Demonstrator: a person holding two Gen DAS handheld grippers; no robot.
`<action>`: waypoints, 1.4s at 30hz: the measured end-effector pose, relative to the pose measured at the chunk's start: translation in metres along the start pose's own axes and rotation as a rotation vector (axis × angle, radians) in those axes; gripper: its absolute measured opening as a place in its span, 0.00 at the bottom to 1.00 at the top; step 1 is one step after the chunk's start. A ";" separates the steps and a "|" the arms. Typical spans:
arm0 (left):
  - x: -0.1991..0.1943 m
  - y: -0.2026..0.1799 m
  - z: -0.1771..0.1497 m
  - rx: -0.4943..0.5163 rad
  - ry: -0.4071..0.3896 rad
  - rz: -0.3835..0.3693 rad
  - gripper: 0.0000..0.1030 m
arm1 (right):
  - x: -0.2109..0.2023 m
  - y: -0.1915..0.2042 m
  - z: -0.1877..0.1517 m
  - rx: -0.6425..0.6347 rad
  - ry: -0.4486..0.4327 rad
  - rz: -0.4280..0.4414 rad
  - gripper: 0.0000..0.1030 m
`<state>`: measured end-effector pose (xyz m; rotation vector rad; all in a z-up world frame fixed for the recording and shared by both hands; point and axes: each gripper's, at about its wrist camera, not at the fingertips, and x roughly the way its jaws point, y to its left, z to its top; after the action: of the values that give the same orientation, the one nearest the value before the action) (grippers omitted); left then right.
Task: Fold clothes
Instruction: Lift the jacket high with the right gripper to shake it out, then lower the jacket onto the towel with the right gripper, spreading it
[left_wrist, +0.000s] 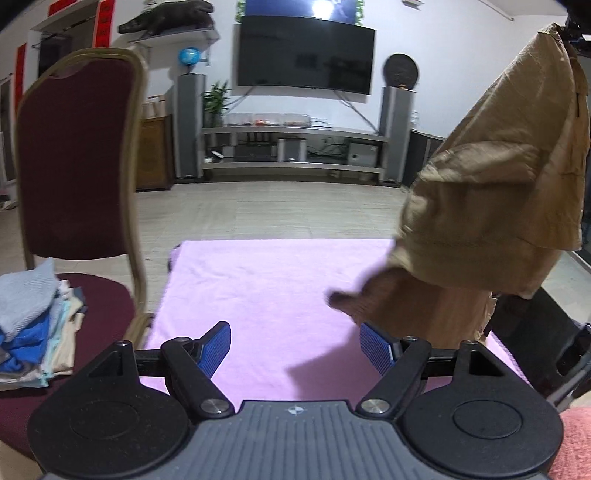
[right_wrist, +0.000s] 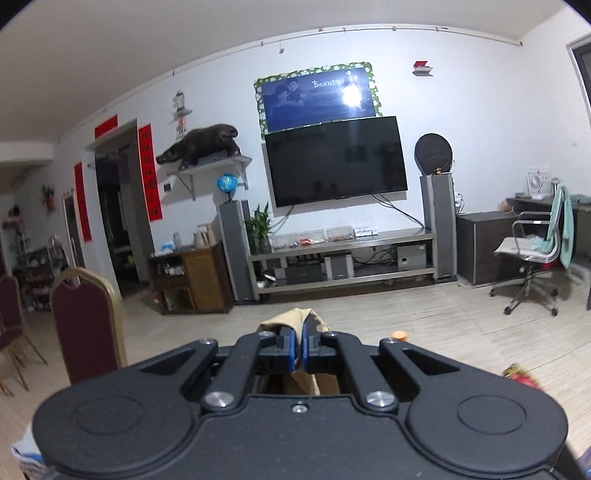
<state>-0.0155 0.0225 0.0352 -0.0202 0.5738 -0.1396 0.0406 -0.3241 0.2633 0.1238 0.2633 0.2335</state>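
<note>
Holding the tan garment (left_wrist: 491, 192) up in the air with my right gripper (right_wrist: 298, 350), I judge we are at the start of a fold: picked up and hanging, not yet spread. In the right wrist view the two blue pads are pressed together on a bunched tan edge that pokes out above them, so that side is clamped on the cloth. From the left wrist view the garment hangs in a long drape at the right of the frame, its lower end trailing down to the pink cloth (left_wrist: 258, 288) that covers the work surface; whether the tip rests on it I cannot tell through the blur. My left gripper (left_wrist: 295, 349) sits low over the near edge of that pink cloth with its jaws wide apart and nothing between them. The next move, as I read it, calls for bringing the left one across to a free corner or hem of the hanging piece, pinching it, then drawing both apart so it can be laid flat. Counting: one tan garment in hand, one pink cloth, two grippers, one maroon chair (left_wrist: 74, 155) right beside the surface, and one pile of clothes (left_wrist: 33, 325) on its seat, too jumbled to count the pieces.
</note>
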 end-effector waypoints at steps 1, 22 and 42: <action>0.000 -0.002 -0.001 0.003 0.002 -0.010 0.76 | 0.000 0.003 0.005 -0.020 0.009 -0.001 0.04; 0.027 0.073 -0.064 -0.113 0.205 0.087 0.74 | 0.236 0.299 -0.159 -0.503 0.630 0.230 0.71; 0.106 0.040 -0.054 -0.125 0.315 -0.052 0.69 | 0.094 -0.035 -0.282 0.633 0.600 -0.008 0.50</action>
<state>0.0483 0.0483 -0.0698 -0.1366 0.8961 -0.1584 0.0601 -0.3094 -0.0350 0.6840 0.9319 0.1676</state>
